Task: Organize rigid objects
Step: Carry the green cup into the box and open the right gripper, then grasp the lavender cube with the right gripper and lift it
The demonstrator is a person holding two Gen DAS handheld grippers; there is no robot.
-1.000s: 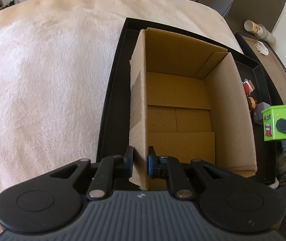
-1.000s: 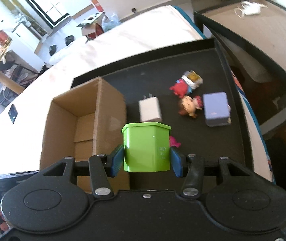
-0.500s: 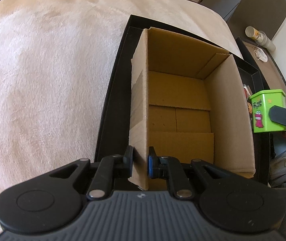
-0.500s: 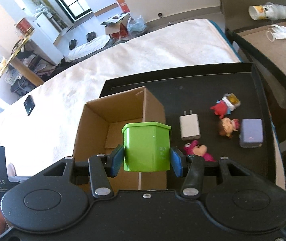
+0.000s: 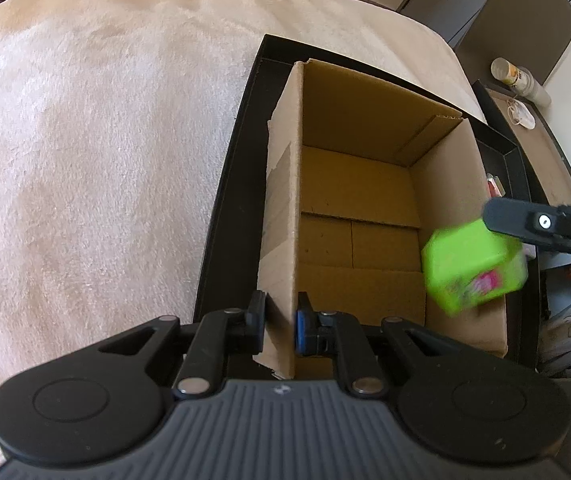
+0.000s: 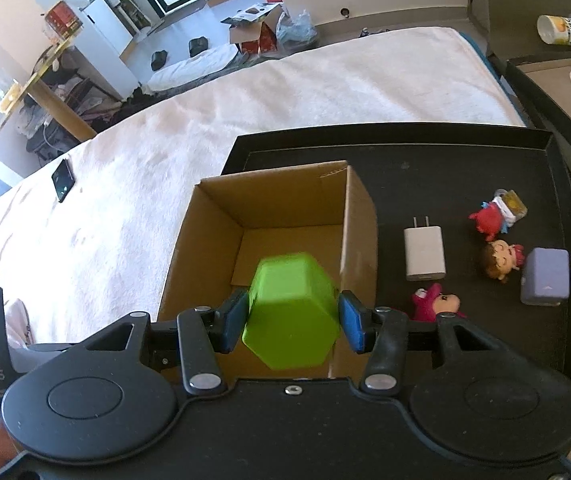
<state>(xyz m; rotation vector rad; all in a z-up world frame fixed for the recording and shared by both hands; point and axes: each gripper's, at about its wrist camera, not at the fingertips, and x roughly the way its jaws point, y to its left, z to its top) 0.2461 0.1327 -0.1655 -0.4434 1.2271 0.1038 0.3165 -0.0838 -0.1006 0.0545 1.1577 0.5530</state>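
An open cardboard box point(image 5: 365, 216) stands on a black tray point(image 6: 445, 160). My left gripper point(image 5: 279, 328) is shut on the box's near left wall. A green hexagonal container point(image 6: 291, 312) is tilted and blurred over the box's right wall point(image 5: 473, 268), just below the fingers of my right gripper point(image 6: 291, 320). The right jaws stand wider than the container and seem to have let it go. The box point(image 6: 269, 232) is empty inside.
On the tray right of the box lie a white charger point(image 6: 423, 254), a red figure point(image 6: 493, 214), a doll figure point(image 6: 499, 258), a pink toy point(image 6: 437, 304) and a lilac box point(image 6: 545, 276). The tray rests on a cream blanket point(image 5: 105, 140). A phone point(image 6: 63, 180) lies on it.
My right gripper carried the green container left over the box, and its jaws have opened. The container now tilts and drops. My left gripper kept its hold on the box wall.
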